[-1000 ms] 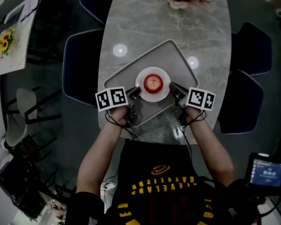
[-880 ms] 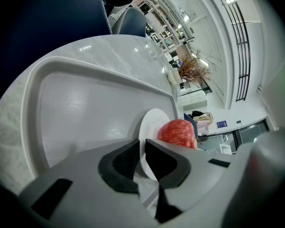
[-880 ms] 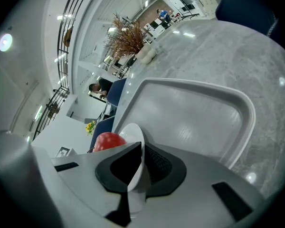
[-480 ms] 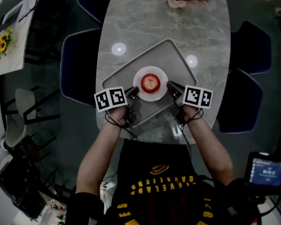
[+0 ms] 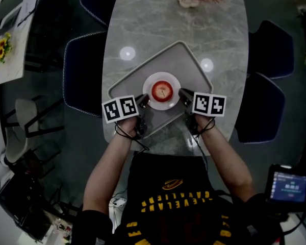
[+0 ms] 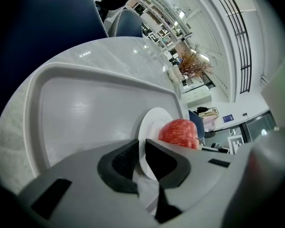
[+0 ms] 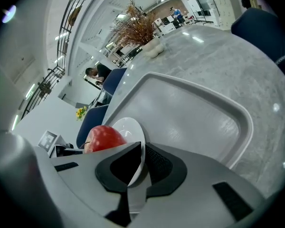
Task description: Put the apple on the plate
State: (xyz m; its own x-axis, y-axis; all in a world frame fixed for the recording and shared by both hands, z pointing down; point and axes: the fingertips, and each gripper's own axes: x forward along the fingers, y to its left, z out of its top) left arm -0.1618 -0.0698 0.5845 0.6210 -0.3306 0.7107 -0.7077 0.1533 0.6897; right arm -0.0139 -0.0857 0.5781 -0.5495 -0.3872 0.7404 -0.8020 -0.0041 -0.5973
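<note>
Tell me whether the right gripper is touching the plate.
Touching. In the right gripper view, the right gripper has its jaws closed on the rim of the plate, with a pad against each face of it.

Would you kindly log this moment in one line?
apple: on plate | left gripper: grips plate rim | right gripper: grips plate rim | tray: underneath

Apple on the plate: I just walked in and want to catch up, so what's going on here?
A person holds a gripper in each hand. The left gripper and the right gripper each pinch an opposite rim of the white plate, which carries the red apple over the grey tray on the marble table.
</note>
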